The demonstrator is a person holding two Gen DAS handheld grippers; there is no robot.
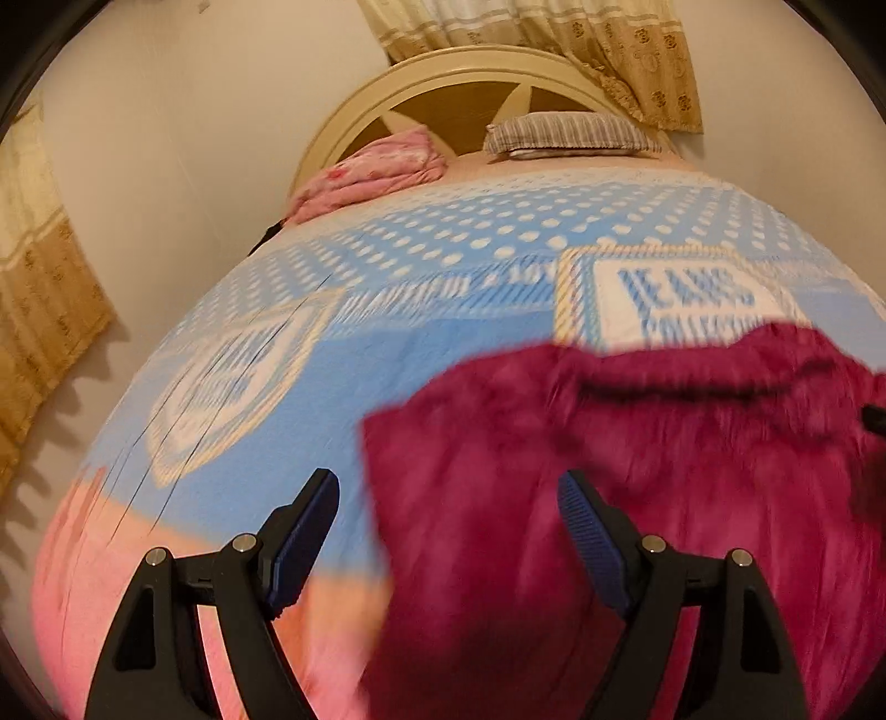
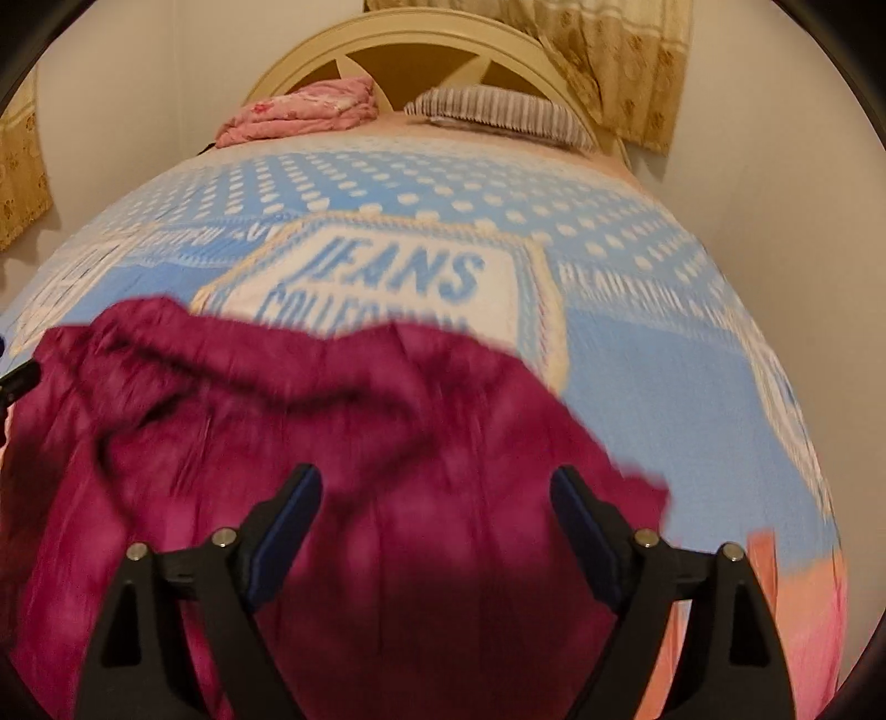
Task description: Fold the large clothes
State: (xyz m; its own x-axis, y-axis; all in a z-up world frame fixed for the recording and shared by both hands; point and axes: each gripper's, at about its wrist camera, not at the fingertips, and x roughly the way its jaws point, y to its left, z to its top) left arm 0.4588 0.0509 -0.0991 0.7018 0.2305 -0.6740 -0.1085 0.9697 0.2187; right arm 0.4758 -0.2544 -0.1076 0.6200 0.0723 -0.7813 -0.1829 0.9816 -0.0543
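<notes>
Lying on the blue dotted bedspread [image 2: 637, 387] is your magenta garment [image 2: 387, 443], near the foot of the bed. Your left gripper [image 1: 448, 498] and right gripper [image 2: 434, 493] are both spread above it, pinching nothing.

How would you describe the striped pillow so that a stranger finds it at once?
Look at the far end of the bed, under the arched cream headboard. Two soft things lie there: the striped pillow is the flat grey-and-white one on the right, beside the curtain, not the crumpled pink bundle.

Magenta garment [image 1: 637, 471] on blue bedspread [image 1: 387, 343], left gripper [image 1: 448, 493] fingers apart
</notes>
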